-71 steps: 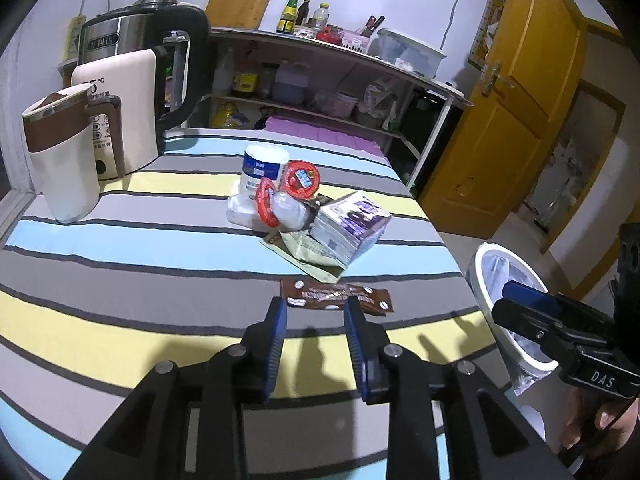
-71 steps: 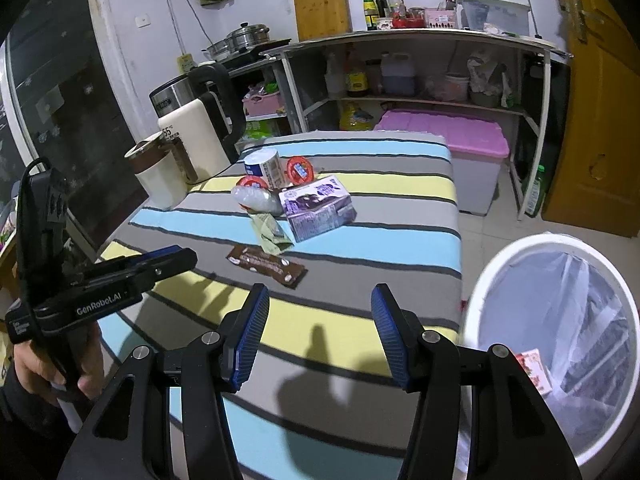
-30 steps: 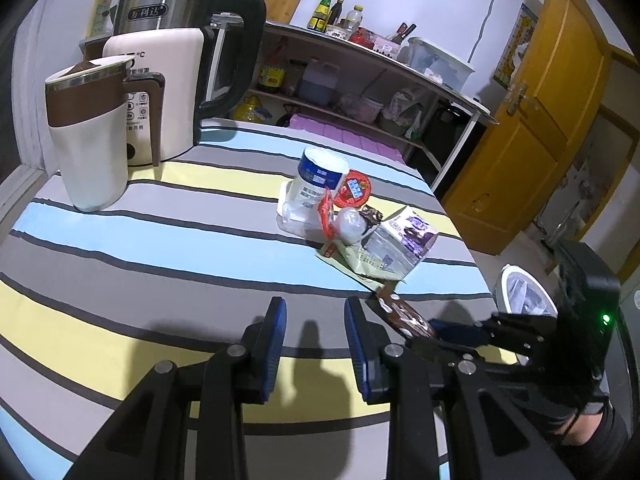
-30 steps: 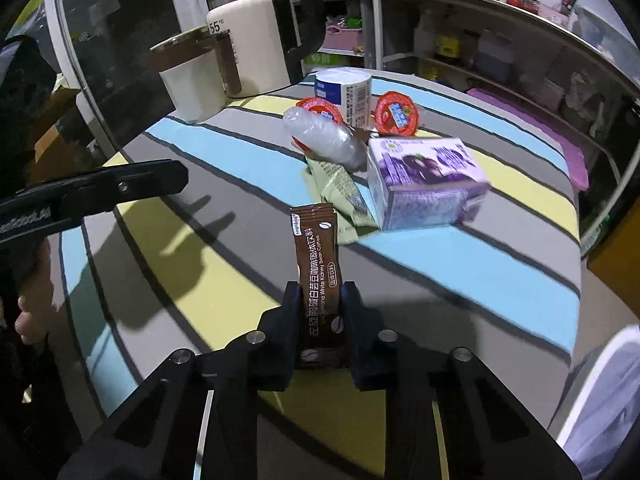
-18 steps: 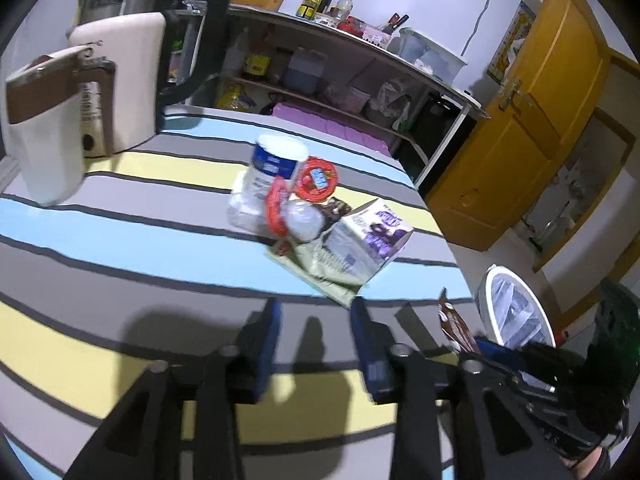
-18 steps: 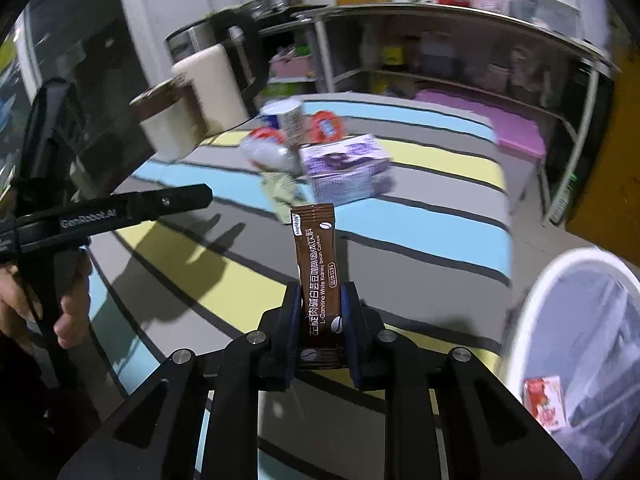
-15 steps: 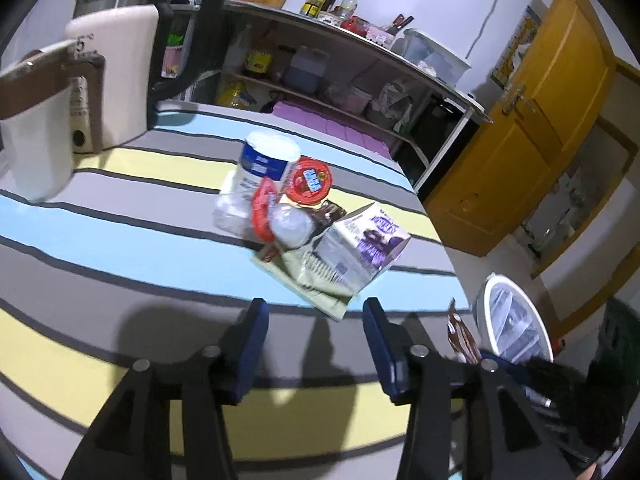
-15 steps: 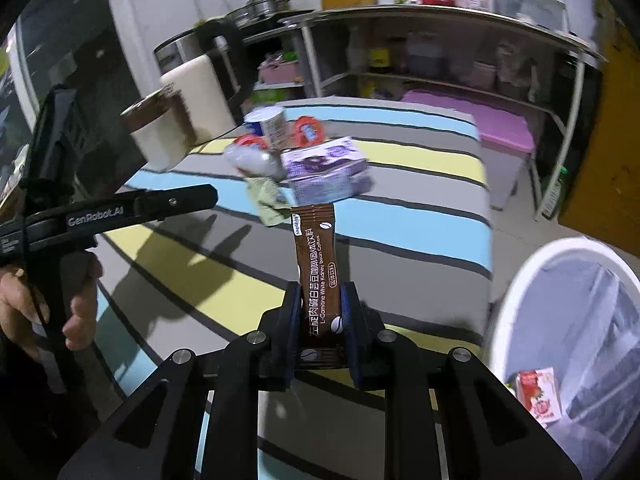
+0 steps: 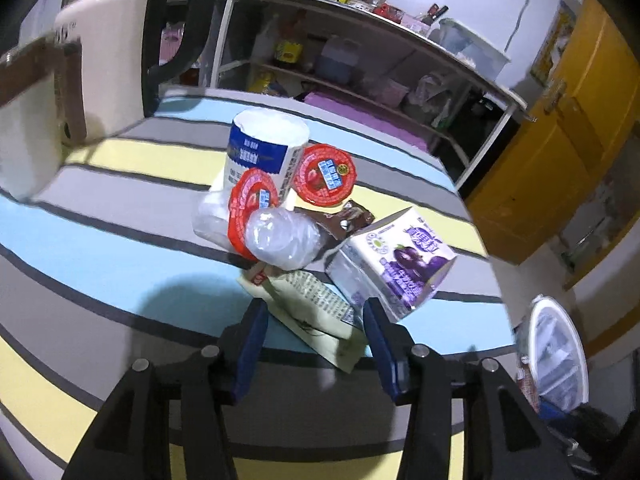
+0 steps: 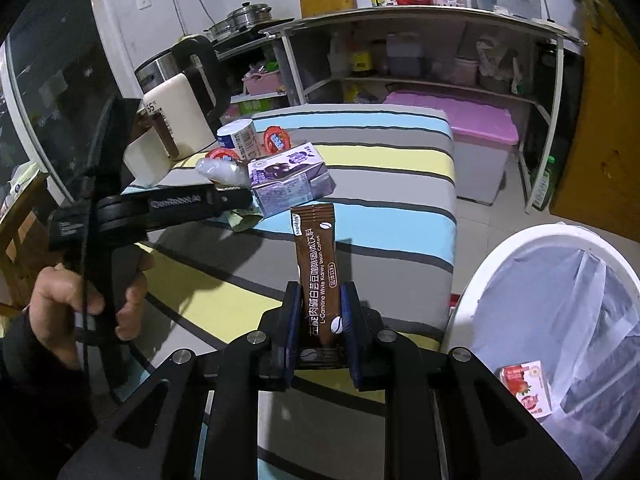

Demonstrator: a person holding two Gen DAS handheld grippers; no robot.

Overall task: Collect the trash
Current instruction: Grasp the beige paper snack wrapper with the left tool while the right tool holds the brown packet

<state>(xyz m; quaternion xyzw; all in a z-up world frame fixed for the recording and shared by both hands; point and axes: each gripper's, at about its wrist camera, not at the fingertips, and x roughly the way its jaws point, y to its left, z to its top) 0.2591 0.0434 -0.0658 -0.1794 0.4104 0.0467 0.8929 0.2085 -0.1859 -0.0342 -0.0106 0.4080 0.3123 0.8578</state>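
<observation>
My right gripper is shut on a brown coffee sachet and holds it upright above the table's near edge, left of the white trash bin. My left gripper is open, its fingers on either side of a pale green wrapper at the front of the trash pile. The pile holds a purple carton, a crushed clear bottle, two red-lidded cups, a blue-and-white tub and a brown wrapper. The pile also shows in the right wrist view.
The striped table carries a kettle and a white jug at the back left. The bin holds a red-and-white packet. Shelves, a pink box and a yellow door stand behind.
My left gripper has moved forward to the pile and opened wider around the green wrapper. My right gripper has kept the sachet and swung further towards the bin.
</observation>
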